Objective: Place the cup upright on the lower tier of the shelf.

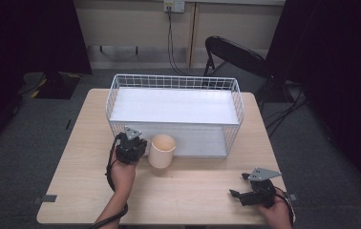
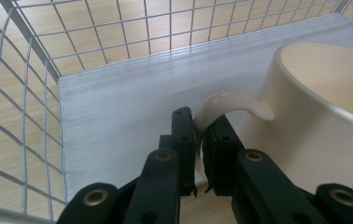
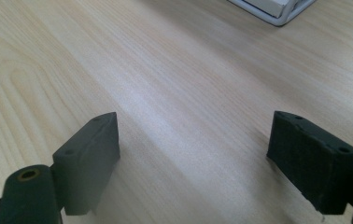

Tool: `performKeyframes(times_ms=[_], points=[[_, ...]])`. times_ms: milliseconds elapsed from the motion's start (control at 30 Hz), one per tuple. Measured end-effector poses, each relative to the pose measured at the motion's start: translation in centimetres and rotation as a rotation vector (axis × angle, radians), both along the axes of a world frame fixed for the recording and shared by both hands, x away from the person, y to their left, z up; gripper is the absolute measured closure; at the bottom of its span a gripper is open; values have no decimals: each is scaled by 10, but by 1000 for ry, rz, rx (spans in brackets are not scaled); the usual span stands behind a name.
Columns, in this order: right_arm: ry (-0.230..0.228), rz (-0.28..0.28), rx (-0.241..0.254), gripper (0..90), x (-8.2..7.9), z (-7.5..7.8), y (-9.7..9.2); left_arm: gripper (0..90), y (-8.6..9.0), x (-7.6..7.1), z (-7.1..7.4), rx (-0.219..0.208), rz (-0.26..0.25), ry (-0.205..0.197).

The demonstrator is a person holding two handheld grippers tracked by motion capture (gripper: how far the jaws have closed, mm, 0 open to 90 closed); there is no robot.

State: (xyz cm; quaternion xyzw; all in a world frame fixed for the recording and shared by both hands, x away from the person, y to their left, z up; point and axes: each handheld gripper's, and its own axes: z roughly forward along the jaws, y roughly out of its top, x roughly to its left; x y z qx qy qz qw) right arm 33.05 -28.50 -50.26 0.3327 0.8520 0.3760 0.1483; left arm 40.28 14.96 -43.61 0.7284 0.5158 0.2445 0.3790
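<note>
**Thin grip on the handle is the weak point**

High view: nearest you, your right gripper (image 1: 236, 194) rests low over the bare worktop (image 1: 193, 191) with its jaws spread and nothing between them. Your left gripper (image 1: 138, 145) sits against the cream mug (image 1: 162, 150), which stands upright on the worktop just in front of the white wire basket (image 1: 175, 112). Lift carelessly and the mug's rim may strike the basket's front wires.

Left gripper view: your jaws are clenched on the mug's handle (image 2: 228, 103), gripping only its lower part. The heavy body hangs to one side, so the mug could pivot or slip out if you swing it.

Right gripper view: the jaws stand released over the wood, well apart from the mug, too far away to steady it.
</note>
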Motion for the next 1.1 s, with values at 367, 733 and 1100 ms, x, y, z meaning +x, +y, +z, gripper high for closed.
performKeyframes(times_ms=[367,733,1100], points=[[0,0,0,161,0,0,0,834,0,5,0,-7,37,-14],[0,0,0,161,0,0,0,828,7,2,-2,-15,31,18],[0,0,0,161,0,0,0,824,7,2,-3,-15,35,28]])
